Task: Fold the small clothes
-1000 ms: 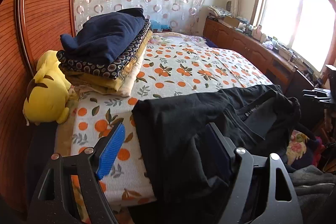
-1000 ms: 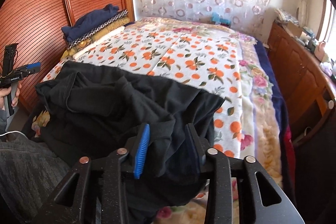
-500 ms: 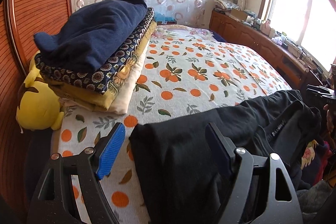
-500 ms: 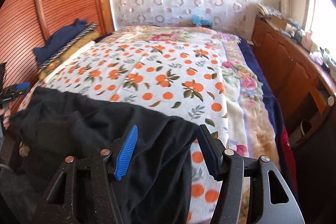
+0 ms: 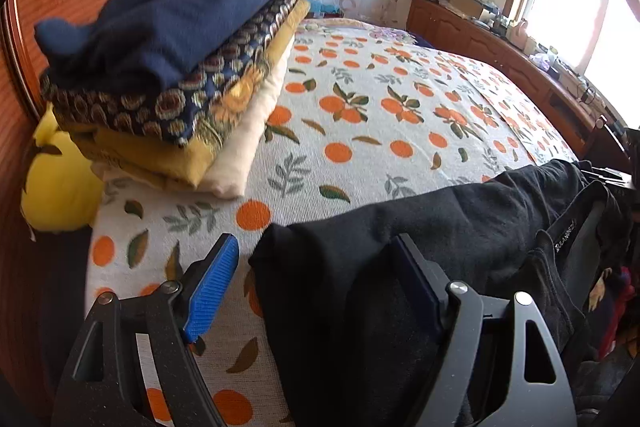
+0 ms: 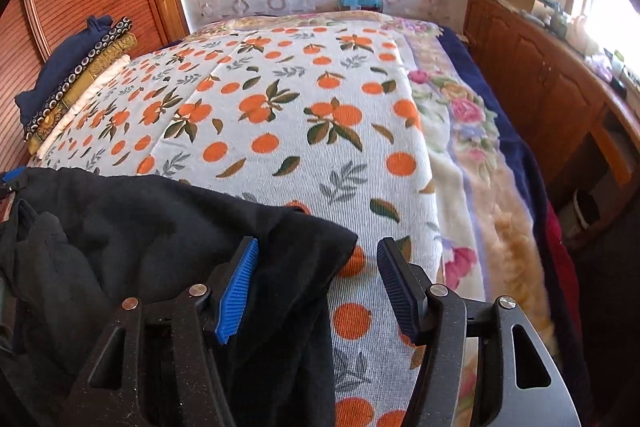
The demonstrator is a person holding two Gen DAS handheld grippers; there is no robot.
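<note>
Black garment (image 5: 460, 219) lay left-to-right, waistband label (image 5: 565, 235) too small to read. Both tongs, left gripper (image 5: 316, 285) and right gripper (image 6: 316, 285), open, gripping nothing.

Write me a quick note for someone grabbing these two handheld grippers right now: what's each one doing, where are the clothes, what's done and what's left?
Left gripper: open, a corner of the black garment lies between its pads, not pinched.
Right gripper: open, the garment's other corner drapes over its blue pad.
The garment lies across the near edge of the orange-print bedspread, bunched in the middle, partly hanging off.
Done: a folded stack sits near the headboard.
Left: spread the black garment flat, fold it, probably add it to the stack.
</note>
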